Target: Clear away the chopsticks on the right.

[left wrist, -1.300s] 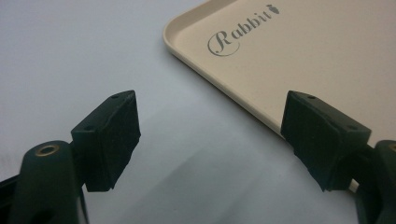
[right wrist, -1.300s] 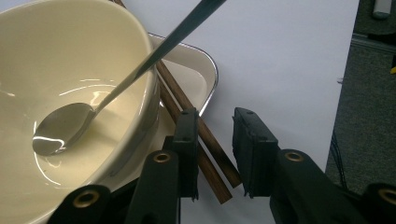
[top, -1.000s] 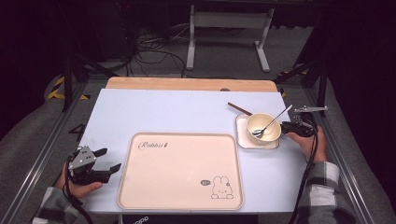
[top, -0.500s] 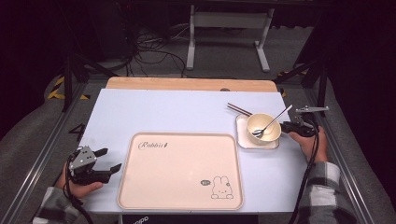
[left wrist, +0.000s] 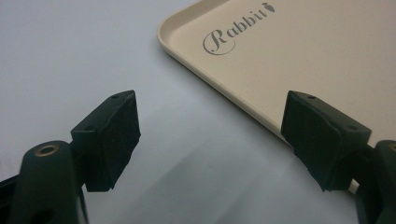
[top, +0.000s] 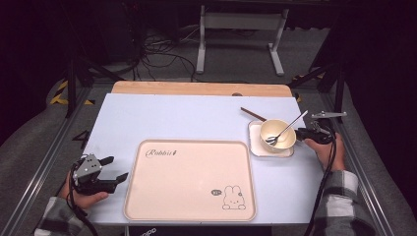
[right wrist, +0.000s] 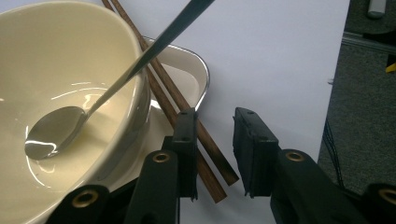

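A pale blue table (top: 187, 118) is seen from above, with a person's forearms in plaid sleeves entering from the bottom edge. A large cream tray (top: 189, 179) lies flat in the near middle of the table, printed with the word "Rabbit" and a small rabbit drawing.

The left gripper (top: 109, 176) rests on the table just beside the tray's left edge, held in the person's left hand (top: 83, 196). In the left gripper view its jaws are spread wide, with nothing between them; bare table lies between them, and the tray's rim (left wrist: 219, 88) runs past the right-hand jaw.

At the right side of the table, a cream bowl (top: 278, 135) sits on a small white square dish (top: 255, 142). A metal spoon (top: 285, 130) leans in the bowl, its handle pointing up and right. Brown chopsticks (top: 252, 114) lie across the dish behind the bowl.

The right gripper (top: 307, 133) sits just beside the bowl's right side. In the right gripper view its jaws stand partly open, a narrow gap between them, pinching nothing; the near ends of the chopsticks (right wrist: 187, 121) lie beside and partly under the left-hand jaw.
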Available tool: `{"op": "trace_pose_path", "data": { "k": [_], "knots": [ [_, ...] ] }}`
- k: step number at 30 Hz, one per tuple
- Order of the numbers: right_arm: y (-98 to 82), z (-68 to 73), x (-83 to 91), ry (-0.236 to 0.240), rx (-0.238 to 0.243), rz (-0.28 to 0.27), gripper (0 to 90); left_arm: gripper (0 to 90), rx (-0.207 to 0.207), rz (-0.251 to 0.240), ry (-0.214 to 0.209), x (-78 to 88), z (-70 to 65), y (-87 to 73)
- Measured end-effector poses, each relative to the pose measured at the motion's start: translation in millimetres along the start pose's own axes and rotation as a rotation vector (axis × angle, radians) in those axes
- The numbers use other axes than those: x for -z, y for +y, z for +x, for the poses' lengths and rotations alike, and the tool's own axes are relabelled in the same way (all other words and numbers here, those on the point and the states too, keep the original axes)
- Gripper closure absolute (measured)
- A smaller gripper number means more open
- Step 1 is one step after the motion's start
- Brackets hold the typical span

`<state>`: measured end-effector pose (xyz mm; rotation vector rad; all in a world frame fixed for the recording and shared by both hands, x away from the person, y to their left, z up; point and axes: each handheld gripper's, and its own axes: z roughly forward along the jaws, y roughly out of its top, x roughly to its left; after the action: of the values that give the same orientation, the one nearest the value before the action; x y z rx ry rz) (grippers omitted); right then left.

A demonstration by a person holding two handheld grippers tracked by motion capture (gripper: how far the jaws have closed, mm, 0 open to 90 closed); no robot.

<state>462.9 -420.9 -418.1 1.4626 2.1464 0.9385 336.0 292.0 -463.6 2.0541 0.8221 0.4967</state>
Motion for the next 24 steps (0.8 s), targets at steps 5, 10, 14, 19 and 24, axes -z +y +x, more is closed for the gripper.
{"op": "trace_pose_path", "data": {
  "k": [5,10,14,19,24],
  "knots": [
    [-0.2,-0.8,-0.5,-0.013,0.004,0.017,72.7,20.3,0.000,0.000,-0.003,-0.6,-0.4,0.1],
    [0.7,-1.2,-1.6,-0.019,0.006,0.020,72.5,20.4,0.001,0.000,-0.006,-1.4,-0.4,0.2],
    [0.8,-1.3,-4.6,-0.022,0.007,0.028,72.8,20.5,0.003,0.003,-0.011,-1.9,-0.1,0.2],
    [1.6,-1.0,-7.4,-0.011,0.012,0.029,75.1,20.6,0.002,0.007,-0.011,-2.6,0.2,0.2],
    [2.4,-0.4,-9.4,0.000,0.021,0.037,79.5,20.5,0.003,0.007,-0.012,-2.8,0.5,0.2]
  ]
}}
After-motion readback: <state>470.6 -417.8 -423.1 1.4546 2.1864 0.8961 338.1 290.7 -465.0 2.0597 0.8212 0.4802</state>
